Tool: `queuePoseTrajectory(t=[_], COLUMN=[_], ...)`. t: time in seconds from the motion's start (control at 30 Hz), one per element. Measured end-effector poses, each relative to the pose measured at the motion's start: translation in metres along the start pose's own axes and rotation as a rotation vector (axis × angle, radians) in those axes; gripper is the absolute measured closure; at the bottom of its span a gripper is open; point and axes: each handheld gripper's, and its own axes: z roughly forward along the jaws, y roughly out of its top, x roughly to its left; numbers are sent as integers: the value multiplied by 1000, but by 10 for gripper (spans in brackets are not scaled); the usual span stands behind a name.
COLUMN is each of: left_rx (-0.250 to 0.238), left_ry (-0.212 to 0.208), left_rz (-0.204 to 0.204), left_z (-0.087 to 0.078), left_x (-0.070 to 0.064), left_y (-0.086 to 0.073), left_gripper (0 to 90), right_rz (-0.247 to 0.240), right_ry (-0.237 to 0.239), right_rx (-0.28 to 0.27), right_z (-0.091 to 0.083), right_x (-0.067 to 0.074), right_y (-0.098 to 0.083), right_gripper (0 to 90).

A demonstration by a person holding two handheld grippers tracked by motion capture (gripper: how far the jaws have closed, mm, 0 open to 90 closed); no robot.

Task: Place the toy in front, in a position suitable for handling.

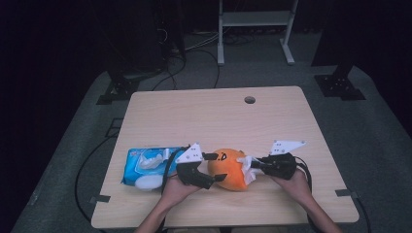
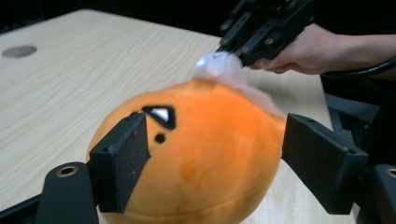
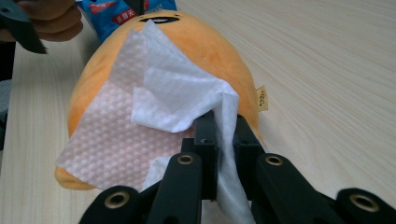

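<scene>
1. Wipes pack (image 1: pixel 145 167): blue, lying flat at the near left of the table (image 1: pixel 204 111), just left of the left gripper; its lid flap appears open.
2. Left gripper (image 1: pixel 218 167): jaws stand wide on either side of the toy. In the left gripper view one pad (image 2: pixel 122 161) lies against the toy's flank while the other (image 2: pixel 322 163) stands just off it, so the toy is bracketed, not clamped.
3. Toy (image 1: pixel 228 169): a round orange plush with a printed face, resting near the table's near edge, between the two grippers.
4. Wipe (image 3: pixel 154 112): white, embossed, draped over the toy's right side.
5. Right gripper (image 1: pixel 257 165): jaws closed tight on a bunched corner of the wipe, pressing it to the toy.
6. Risks, as judged: with the left jaws slack, a wiping stroke could push the soft toy leftward or roll it toward the near edge. A thin corner hold may let the wipe slip free or bunch up rather than rub.
</scene>
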Motion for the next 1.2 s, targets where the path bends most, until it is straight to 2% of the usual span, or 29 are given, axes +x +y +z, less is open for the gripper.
queuePoseTrajectory(t=[0.07, 0.2, 0.3, 0.37, 0.4, 0.5, 0.67, 0.8, 0.87, 0.93, 1.0, 1.13, 1.2], left_rx=[16, 27, 21, 13, 12, 5, 10, 25, 49, 71, 86, 88, 87], left_ry=[-3, -12, -24, -44, -53, -45, 7, 41, 39, 27, 22, 9, 25], left_rz=[-11, -18, -31, -38, -34, -8, -1, -23, -35, -34, -12, 26, 31], left_z=[3, 3, 0, -2, -3, -8, -5, 1, 6, 10, 11, 8, 7], left_x=[1, -8, -16, -20, -23, -25, -13, -2, 1, 1, -4, -13, -11], left_y=[-3, -6, -7, -9, -9, -6, -1, 1, 0, -3, -4, -7, -7], left_gripper=[223, 229, 229, 229, 233, 241, 190, 130, 121, 123, 133, 144, 149], right_rz=[8, 9, 1, -9, -15, -52, -54, -52, -46, -39, -36, -38, -35], right_ry=[5, 1, 8, 33, 43, 51, 67, 84, 89, 89, 88, 83, 87], right_rx=[-3, 3, -32, -56, -55, -28, -19, -25, -25, -30, -31, -26, -29], right_z=[1, -3, -14, -20, -21, -15, -9, -8, -7, -6, -5, -4, -3], right_x=[-1, 1, 10, 19, 22, 31, 23, 16, 13, 10, 8, 5, 4], right_y=[1, 5, 9, 12, 12, 11, 6, 3, 2, 2, 2, 3, 2], right_gripper=[835, 836, 836, 836, 836, 835, 835, 834, 834, 832, 831, 831, 830])
